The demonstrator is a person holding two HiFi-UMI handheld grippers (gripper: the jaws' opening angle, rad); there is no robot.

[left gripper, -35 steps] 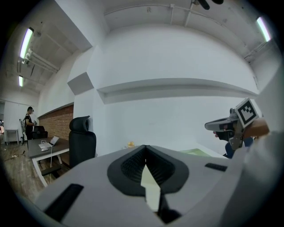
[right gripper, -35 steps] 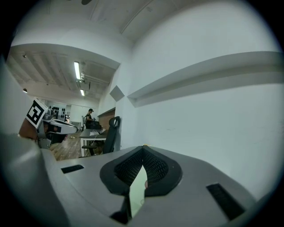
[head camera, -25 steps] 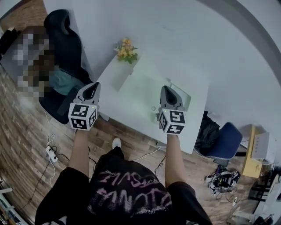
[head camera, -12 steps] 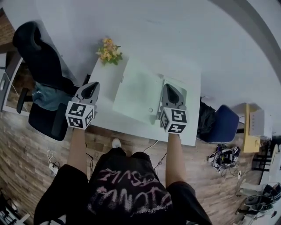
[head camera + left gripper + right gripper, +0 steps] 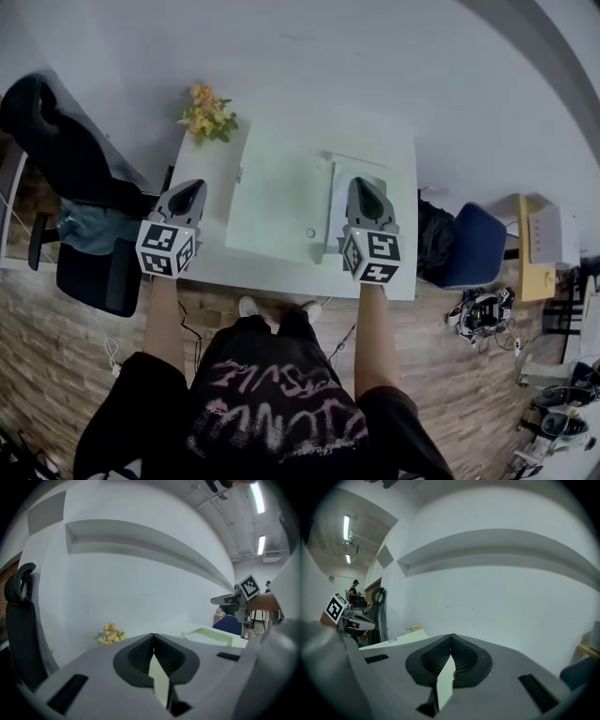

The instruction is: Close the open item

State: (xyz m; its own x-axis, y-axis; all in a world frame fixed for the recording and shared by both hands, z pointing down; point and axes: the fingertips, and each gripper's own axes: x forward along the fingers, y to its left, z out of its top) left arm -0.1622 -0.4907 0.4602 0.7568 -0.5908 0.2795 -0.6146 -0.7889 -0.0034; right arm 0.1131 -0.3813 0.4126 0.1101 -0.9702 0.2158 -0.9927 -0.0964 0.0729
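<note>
A pale green flat case [image 5: 278, 199] lies on the white table [image 5: 211, 246], with a small round knob near its front edge. Its second, paler part [image 5: 349, 173] lies spread out to the right. In the left gripper view the case [image 5: 209, 635] shows as a low green tray. My left gripper [image 5: 190, 190] hovers over the table's front left, left of the case, jaws shut on nothing. My right gripper [image 5: 362, 190] hangs over the case's right part, also shut and empty. The jaws meet tip to tip in both gripper views [image 5: 153, 637] [image 5: 451, 637].
A small bunch of yellow flowers [image 5: 208, 113] stands at the table's far left corner. A black office chair [image 5: 66, 169] is left of the table, and a blue chair [image 5: 473, 246] is right of it. A white wall runs behind. Wood floor lies below.
The view has swung so the table now sits square in front of me and the chair has slid left. Both grippers stay shut, in much the same place.
</note>
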